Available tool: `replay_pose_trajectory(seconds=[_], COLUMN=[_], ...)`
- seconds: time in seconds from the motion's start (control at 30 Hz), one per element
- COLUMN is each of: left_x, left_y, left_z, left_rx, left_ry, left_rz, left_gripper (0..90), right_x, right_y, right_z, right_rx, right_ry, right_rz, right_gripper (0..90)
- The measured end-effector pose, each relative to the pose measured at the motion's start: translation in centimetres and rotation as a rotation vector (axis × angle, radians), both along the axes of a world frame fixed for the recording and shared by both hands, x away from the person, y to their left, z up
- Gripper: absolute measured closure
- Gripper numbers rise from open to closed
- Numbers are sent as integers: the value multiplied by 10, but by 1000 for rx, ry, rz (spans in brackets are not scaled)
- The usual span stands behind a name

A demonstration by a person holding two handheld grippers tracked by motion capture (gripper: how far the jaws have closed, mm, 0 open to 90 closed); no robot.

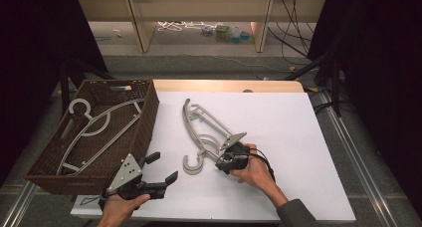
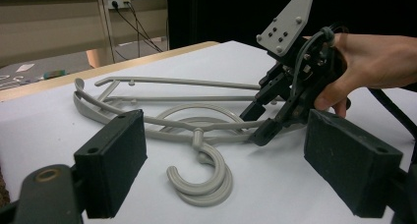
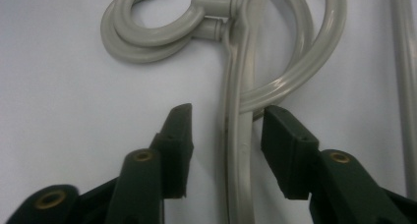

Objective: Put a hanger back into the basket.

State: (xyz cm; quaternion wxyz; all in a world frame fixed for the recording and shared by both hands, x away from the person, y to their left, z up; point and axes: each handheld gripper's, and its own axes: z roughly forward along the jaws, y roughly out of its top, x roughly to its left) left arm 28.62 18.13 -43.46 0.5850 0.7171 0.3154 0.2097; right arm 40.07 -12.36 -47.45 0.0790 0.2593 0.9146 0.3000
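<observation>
Left hand-held gripper [image 1: 158, 169] is hovering wide open and empty near the surface's [image 1: 298, 137] front edge, just beside the basket [image 1: 144, 122].

Right hand-held gripper [image 3: 223, 130] is straddling an arm of the stacked grey hangers [image 1: 206, 132], which are lying mid-surface with their hooks [image 2: 206, 177] pointing toward the person; its jaws are standing part open on either side of the arm, not yet touching it as far as I can tell. Judging by the hangers in basket [image 1: 94, 130] already, the step in hand is likely gripping one here to move it across. Next it is calling for closing squarely on the top arm alone, so the lower hanger is not dragging along.
</observation>
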Motion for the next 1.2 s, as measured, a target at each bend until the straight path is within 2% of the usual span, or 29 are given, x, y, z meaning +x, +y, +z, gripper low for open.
replay_pose_trajectory(seconds=[0.1, 0.17, 0.3, 0.37, 0.43, 0.53, 0.57, 0.6, 0.63, 0.7, 0.77, 0.83, 0.93, 1.0, 1.1, 1.17, 1.2], left_x=[1, 0, 1, 1, 2, 2, 2, 2, 2, 2, 2, 2, 2, 2, 2, 2, 6], left_y=[0, 0, 0, 1, 2, 2, 2, 2, 2, 2, 2, 4, 4, 4, 5, 3, 2], left_z=[1, 0, 0, 0, 1, 1, 1, 1, 1, 1, 1, 2, 2, 3, 3, 4, 5], left_rx=[-3, 0, -4, 4, -6, -4, -8, -8, -3, 1, -15, 0, -3, -1, 34, 41, 66], left_ry=[-2, -2, 3, -3, -2, 3, 2, 2, 1, 2, -3, -11, -9, -15, -42, -51, -99], left_rz=[-1, -2, 1, 0, 5, 9, 10, 10, 10, 11, 15, 22, 26, 27, 34, 35, 17], left_gripper=[160, 160, 161, 160, 161, 161, 161, 162, 162, 162, 164, 168, 170, 174, 199, 214, 214], right_x=[2, 3, 2, 1, 0, -1, -2, -2, -3, -4, -4, -6, -7, -9, -13, -18, -21], right_y=[0, -1, -1, 0, -1, -2, -3, -3, -4, -5, -7, -12, -16, -22, -28, -33, -35], right_z=[0, 0, 2, 3, 6, 10, 17, 17, 22, 24, 27, 35, 40, 49, 55, 60, 62], right_rx=[-22, -16, -17, -28, -33, -27, -40, -40, -49, -51, -58, -53, -41, -12, 1, 5, 11], right_ry=[-13, -12, 5, -2, 7, -12, -23, -23, -46, -45, -63, -88, -105, -121, -128, -128, -132], right_rz=[2, -4, 12, 9, 11, 10, 12, 12, 11, 10, 23, 39, 55, 79, 101, 123, 130], right_gripper=[658, 729, 784, 794, 808, 811, 813, 813, 816, 817, 818, 820, 821, 821, 821, 821, 821])
